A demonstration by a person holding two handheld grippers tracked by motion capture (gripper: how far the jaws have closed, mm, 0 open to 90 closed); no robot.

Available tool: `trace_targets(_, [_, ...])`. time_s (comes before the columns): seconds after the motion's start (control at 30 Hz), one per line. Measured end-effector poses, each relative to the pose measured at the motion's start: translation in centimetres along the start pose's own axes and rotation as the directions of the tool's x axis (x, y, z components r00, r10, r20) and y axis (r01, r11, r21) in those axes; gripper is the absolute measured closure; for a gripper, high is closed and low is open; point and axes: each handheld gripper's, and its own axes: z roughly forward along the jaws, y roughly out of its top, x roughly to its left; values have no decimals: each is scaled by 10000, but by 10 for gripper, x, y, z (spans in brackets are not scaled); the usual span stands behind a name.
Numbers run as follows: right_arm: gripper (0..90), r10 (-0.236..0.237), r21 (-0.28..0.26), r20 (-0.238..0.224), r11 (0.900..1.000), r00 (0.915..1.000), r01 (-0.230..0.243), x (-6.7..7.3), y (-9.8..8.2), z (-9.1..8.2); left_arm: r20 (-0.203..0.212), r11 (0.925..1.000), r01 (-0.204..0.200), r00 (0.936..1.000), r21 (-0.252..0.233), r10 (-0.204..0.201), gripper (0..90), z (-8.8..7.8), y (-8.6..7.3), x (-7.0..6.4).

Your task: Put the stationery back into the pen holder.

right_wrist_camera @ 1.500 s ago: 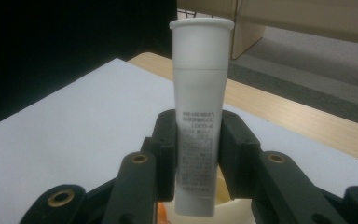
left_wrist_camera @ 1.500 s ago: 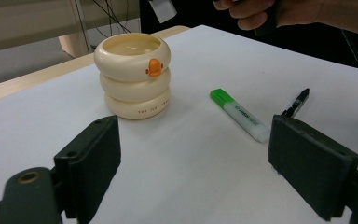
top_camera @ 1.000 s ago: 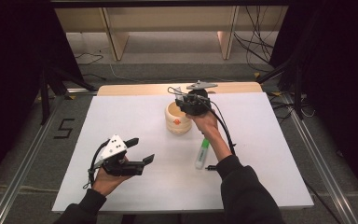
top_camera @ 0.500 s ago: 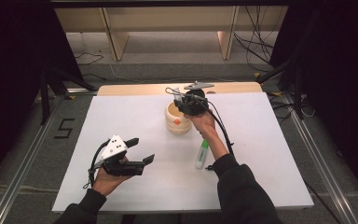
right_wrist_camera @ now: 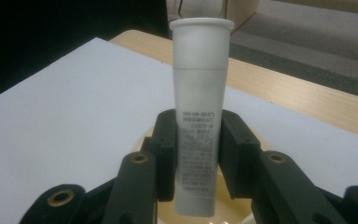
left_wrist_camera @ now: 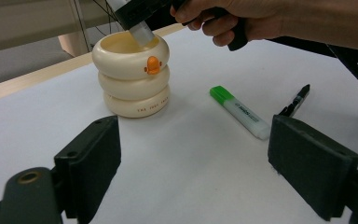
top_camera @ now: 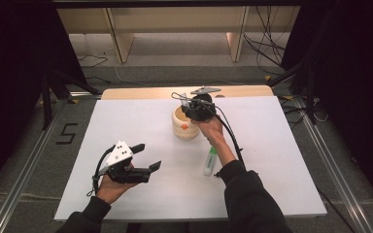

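The white tube (right_wrist_camera: pixel 199 116) stands clamped between the jaws of the right gripper (right_wrist_camera: pixel 198 154), cap end up in the right gripper view and its lower end dipping into the mouth of the cream holder (left_wrist_camera: pixel 133 74), as the left gripper view shows. It looks like a light plastic tube with a smooth, somewhat slick skin and a body that probably gives a little under pressure, so the grip on the printed middle of the barrel (well clear of the flared cap) seems the sensible place to hold it; squeezing harder would likely dent it rather than steady it. The holder, a stack of three rounded rings with a small orange beak, sits near the far middle of the white table (top_camera: pixel 126 121) and looks stable enough to take the tube without tipping. Just beside the right forearm lie a green highlighter (left_wrist_camera: pixel 240 112) and a black pen (left_wrist_camera: pixel 296 100), near each other. The left gripper (top_camera: pixel 143 158) hovers well apart, near the front left, jaws wide and holding nothing.
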Motion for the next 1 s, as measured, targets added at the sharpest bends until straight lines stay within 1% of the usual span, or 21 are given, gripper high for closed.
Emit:
trace_targets(0.13, [695,-59,96,36,9999,10000,59,1,-2,2,-4,10000,-26,10000,1,26,165,0,0,0])
trace_targets(0.6, [695,-4,385,165,9993,9999,-3,2,-6,9,29,10000,-34,10000,48,33,165,0,0,0])
trace_targets(0.7, [695,-68,417,148,9991,9999,62,1,-7,9,35,10000,-6,10000,16,6,165,0,0,-1])
trace_targets(0.8, [690,4,460,157,9989,9999,-11,1,-7,10,52,10000,-20,10000,40,20,165,0,0,-1])
trace_targets(0.87, [665,95,431,153,9990,9998,-101,1,-7,10,72,10000,-36,10000,58,35,165,1,0,-1])
trace_targets(0.97, [614,290,233,51,9993,9996,-291,1,-5,8,77,10000,-49,10000,83,48,165,1,0,-1])
trace_targets(1.0, [584,327,169,49,9993,9995,-328,1,-3,6,79,10000,-46,10000,79,45,165,1,0,-1])
